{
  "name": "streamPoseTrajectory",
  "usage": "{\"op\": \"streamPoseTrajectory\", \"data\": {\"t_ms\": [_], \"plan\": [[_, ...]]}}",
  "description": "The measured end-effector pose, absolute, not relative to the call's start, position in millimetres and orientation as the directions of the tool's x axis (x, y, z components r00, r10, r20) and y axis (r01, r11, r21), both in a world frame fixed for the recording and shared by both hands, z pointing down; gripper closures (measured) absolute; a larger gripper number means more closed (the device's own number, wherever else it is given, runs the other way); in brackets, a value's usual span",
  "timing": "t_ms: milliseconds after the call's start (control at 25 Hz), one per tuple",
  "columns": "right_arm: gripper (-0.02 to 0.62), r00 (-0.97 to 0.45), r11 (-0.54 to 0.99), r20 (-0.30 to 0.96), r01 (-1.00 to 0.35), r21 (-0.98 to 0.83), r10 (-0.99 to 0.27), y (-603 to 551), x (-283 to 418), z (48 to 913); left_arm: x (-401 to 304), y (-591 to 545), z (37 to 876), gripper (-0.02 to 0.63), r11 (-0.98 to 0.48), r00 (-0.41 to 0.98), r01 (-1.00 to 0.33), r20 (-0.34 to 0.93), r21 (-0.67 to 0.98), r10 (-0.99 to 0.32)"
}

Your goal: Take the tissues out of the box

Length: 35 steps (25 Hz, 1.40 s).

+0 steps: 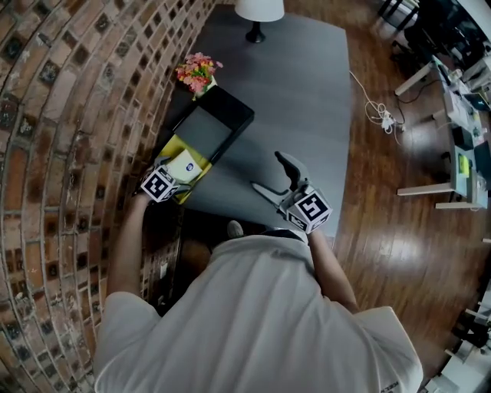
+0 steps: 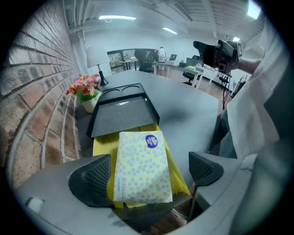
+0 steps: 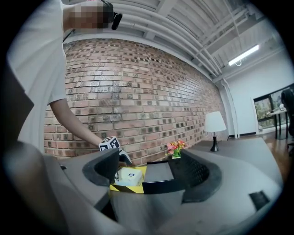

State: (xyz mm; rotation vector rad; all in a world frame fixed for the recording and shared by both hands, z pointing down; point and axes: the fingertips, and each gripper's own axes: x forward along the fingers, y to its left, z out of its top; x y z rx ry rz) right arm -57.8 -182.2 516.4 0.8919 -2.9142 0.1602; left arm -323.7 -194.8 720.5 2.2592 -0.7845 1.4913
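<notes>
A pale yellow dotted tissue pack [image 2: 142, 167] lies flat on top of an open yellow box [image 2: 101, 146] at the near end of the grey table, by the brick wall. My left gripper [image 2: 148, 173] straddles the pack with its jaws wide. The left pad [image 2: 94, 176] sits close to the pack's edge, while the right pad [image 2: 204, 167] stands well clear of it. In the head view the left gripper [image 1: 175, 178] hovers over the tissue pack [image 1: 184, 164]. My right gripper [image 1: 275, 178] hangs open and empty above the table, pointed at the yellow box [image 3: 124, 187].
A black tray [image 2: 121, 114] lies just beyond the yellow box. A pot of pink flowers [image 2: 85, 88] stands at the wall, with a white lamp [image 1: 258, 11] at the table's far end. The grey tabletop [image 1: 299, 100] stretches right. Wood floor and desks [image 1: 453, 115] lie further right.
</notes>
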Motion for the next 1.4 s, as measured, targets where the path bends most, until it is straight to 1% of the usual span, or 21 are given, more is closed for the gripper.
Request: {"op": "streamPoseTrajectory", "data": {"t_ms": [200, 520, 600, 840, 880, 920, 1120, 1400], "plan": [[0.183, -0.809, 0.804, 0.118, -0.586, -0.097, -0.576, -181, -49, 517, -330, -203, 742, 0.078, -0.758, 0.281, -0.652, 0.932, 0.011, -0.228], [0.183, -0.788, 0.778, 0.114, -0.615, -0.13, -0.604, -176, -37, 517, -327, -208, 762, 0.08, -0.774, 0.249, -0.634, 0.95, 0.011, -0.19], [0.183, -0.787, 0.775, 0.119, -0.617, -0.134, -0.606, -173, -35, 519, -328, -209, 767, 0.1, -0.767, 0.237, -0.642, 0.952, 0.001, -0.196], [0.183, -0.783, 0.771, 0.137, -0.622, -0.138, -0.607, -168, -29, 524, -328, -212, 770, 0.092, -0.748, 0.228, -0.664, 0.955, 0.009, -0.192], [0.183, -0.783, 0.77, 0.136, -0.622, -0.14, -0.607, -168, -28, 524, -329, -213, 771, 0.098, -0.745, 0.219, -0.667, 0.956, 0.0, -0.195], [0.183, -0.784, 0.772, 0.135, -0.62, -0.141, -0.606, -168, -28, 524, -331, -215, 771, 0.143, -0.743, 0.207, -0.669, 0.957, -0.012, -0.202], [0.183, -0.791, 0.778, 0.131, -0.612, -0.141, -0.598, -169, -27, 523, -332, -215, 765, 0.164, -0.734, 0.188, -0.678, 0.956, -0.04, -0.226], [0.183, -0.805, 0.79, 0.123, -0.593, -0.154, -0.58, -170, -28, 523, -331, -212, 737, 0.169, -0.658, 0.23, -0.752, 0.921, -0.036, -0.314]]}}
